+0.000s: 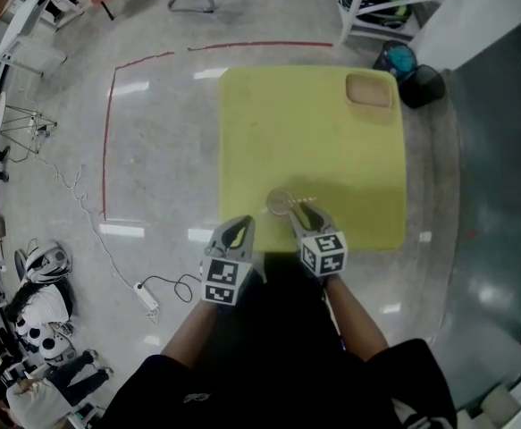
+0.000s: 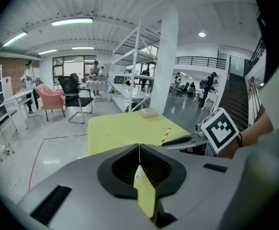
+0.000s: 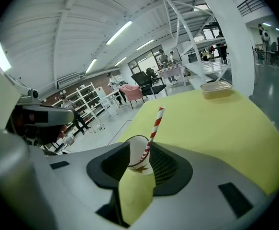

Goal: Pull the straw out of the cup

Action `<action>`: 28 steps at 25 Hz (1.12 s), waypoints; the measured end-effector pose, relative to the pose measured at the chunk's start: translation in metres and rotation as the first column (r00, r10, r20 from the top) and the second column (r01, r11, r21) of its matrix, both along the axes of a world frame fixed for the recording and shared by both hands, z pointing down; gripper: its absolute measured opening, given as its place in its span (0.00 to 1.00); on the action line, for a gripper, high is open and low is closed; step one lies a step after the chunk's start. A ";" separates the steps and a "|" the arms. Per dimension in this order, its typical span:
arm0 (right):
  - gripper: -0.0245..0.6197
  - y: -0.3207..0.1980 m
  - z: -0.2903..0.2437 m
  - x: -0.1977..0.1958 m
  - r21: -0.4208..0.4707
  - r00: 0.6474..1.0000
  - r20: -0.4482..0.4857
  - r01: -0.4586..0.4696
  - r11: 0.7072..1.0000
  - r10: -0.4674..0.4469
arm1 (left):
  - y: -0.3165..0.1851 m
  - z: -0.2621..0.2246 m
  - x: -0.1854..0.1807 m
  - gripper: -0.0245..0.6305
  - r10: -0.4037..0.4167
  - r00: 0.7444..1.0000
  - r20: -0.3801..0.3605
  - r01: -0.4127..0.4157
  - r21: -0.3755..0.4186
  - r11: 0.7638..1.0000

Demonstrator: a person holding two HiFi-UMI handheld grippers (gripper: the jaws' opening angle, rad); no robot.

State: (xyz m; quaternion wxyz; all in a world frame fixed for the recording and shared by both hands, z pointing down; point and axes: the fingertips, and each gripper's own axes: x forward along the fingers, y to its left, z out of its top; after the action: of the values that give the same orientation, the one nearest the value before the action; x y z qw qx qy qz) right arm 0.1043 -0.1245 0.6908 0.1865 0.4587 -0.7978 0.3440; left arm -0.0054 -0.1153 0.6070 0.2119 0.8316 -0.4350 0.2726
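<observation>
A white paper cup (image 1: 279,202) stands near the front edge of the yellow table (image 1: 314,132), with a red-and-white striped straw (image 1: 306,200) leaning out of it to the right. In the right gripper view the cup (image 3: 137,158) sits just past the open jaws of my right gripper (image 3: 140,146), and the straw (image 3: 154,124) rises above its rim. The pads do not press on the cup. My left gripper (image 1: 236,227) hangs shut and empty off the table's front left edge. In the left gripper view it (image 2: 139,147) faces the table, with the straw (image 2: 164,137) and right gripper (image 2: 187,140) to its right.
A shallow clear container (image 1: 369,90) lies on the table's far right corner. A red tape line (image 1: 108,132) marks the floor to the left, and a power strip (image 1: 147,296) with a cable lies near my left side. Dark bins (image 1: 410,70) stand beyond the table's far right corner.
</observation>
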 end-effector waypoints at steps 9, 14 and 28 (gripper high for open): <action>0.23 -0.014 0.013 0.001 -0.067 0.988 0.093 -0.121 0.990 0.126 | 0.001 0.003 -0.009 0.11 -0.024 1.000 0.008 0.024 -0.009 1.000; 0.23 -0.015 0.015 0.002 -0.074 0.987 0.088 -0.131 0.989 0.137 | 0.004 0.003 -0.012 0.11 -0.032 0.999 0.005 0.032 -0.012 0.999; 0.23 -0.026 0.020 -0.006 -0.078 0.987 0.092 -0.123 0.989 0.130 | 0.006 0.004 -0.024 0.11 -0.069 0.998 0.011 0.069 -0.010 0.998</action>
State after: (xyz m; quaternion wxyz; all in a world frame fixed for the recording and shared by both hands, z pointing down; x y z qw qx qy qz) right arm 0.0984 -0.1503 0.7112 0.1416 0.4840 -0.7624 0.4055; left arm -0.0295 -0.1089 0.6115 0.2230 0.8136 -0.4631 0.2717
